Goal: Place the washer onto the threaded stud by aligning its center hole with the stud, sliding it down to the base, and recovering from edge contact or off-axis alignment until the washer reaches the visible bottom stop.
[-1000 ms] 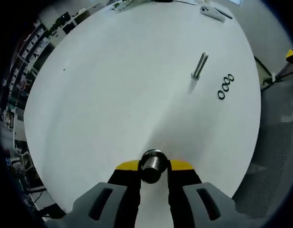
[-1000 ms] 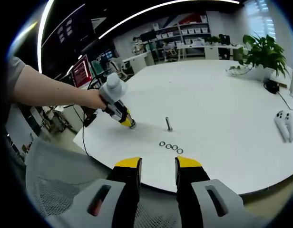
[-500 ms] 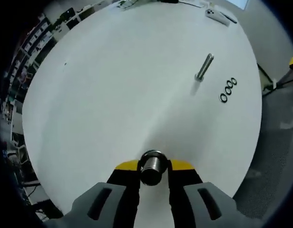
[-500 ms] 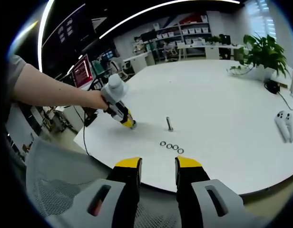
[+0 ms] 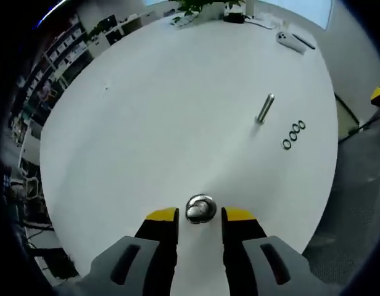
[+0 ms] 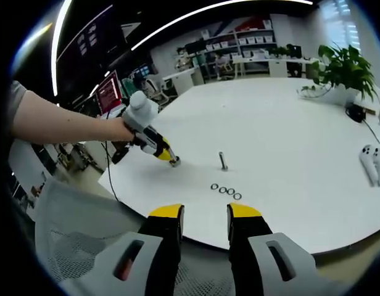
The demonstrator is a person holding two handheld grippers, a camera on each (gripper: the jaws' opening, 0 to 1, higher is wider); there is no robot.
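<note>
A slim metal stud (image 5: 264, 109) stands upright on the round white table (image 5: 153, 111), with a short row of dark washers (image 5: 293, 134) lying just right of it. My left gripper (image 5: 200, 216) is open, and a small round metal piece (image 5: 200, 208) stands on the table just past its yellow fingertips (image 5: 162, 216), with a gap on each side. My right gripper (image 6: 205, 216) is open and holds nothing. It hovers off the table's near edge, short of the washers (image 6: 226, 191) and the stud (image 6: 223, 161). The left gripper (image 6: 167, 157) appears there, tips down on the table.
White hand controllers lie at the table's far side (image 5: 293, 42) and right edge (image 6: 370, 163). A potted plant (image 6: 341, 68) stands at the back right. A grey mesh chair (image 6: 73, 246) sits below my right gripper. A person's arm (image 6: 54, 123) reaches in from the left.
My left gripper's jaws have spread and let go of the round metal piece, which now stands on the table; the left camera has lifted back a little. The right gripper holds still.
</note>
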